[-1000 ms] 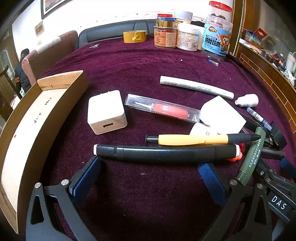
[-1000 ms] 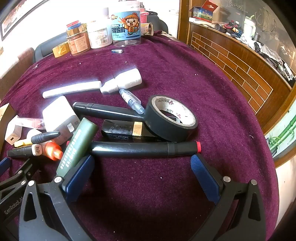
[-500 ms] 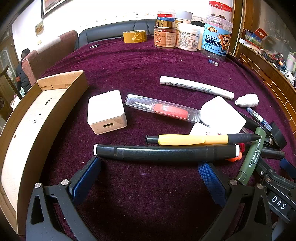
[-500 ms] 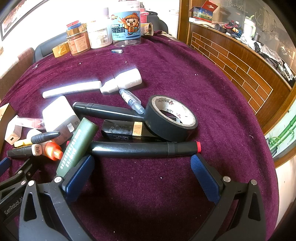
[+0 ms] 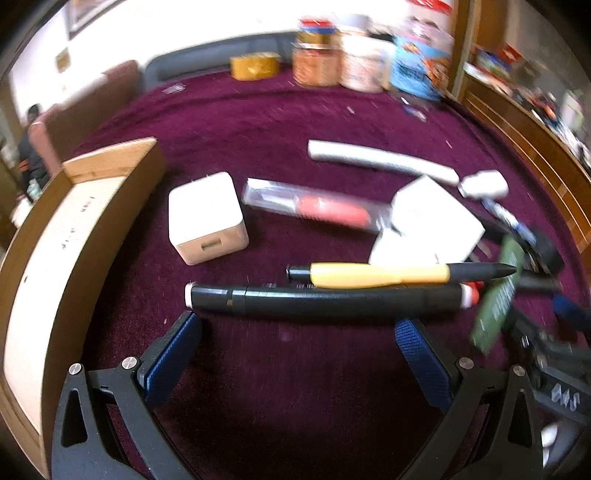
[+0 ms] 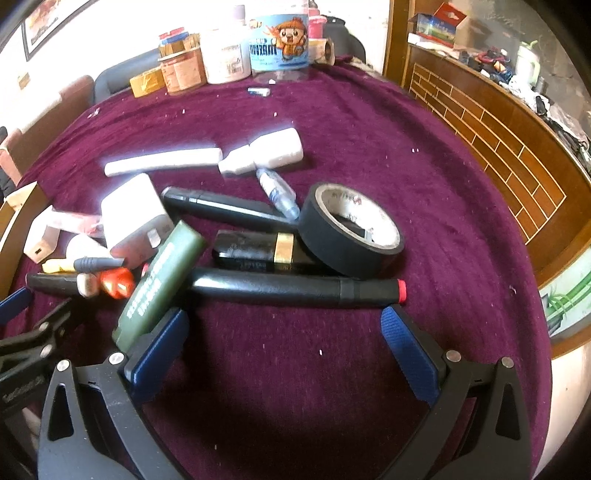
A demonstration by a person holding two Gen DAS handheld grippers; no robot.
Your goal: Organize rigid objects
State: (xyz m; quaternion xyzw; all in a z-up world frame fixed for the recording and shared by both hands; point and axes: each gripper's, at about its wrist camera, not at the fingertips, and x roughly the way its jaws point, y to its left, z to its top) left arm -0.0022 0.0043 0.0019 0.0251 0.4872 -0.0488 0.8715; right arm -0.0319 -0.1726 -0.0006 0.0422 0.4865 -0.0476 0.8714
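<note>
left gripper (image 5: pixel 297 325): now moving, its view blurred
green tube (image 6: pixel 159 282): tilts more upright against the right gripper (image 6: pixel 284 325)

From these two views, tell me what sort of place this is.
Probably a living or dining room at home: a table under a purple velvet cloth, a dark sofa behind it, food jars at the far edge, and a framed picture on the wall.

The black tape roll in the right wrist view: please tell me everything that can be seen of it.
The black tape roll is a matte black ring around a whitish printed core. It lies tilted on the purple cloth, leaning on the black-and-gold box. The clear small bottle and a black marker reach its left side.
</note>
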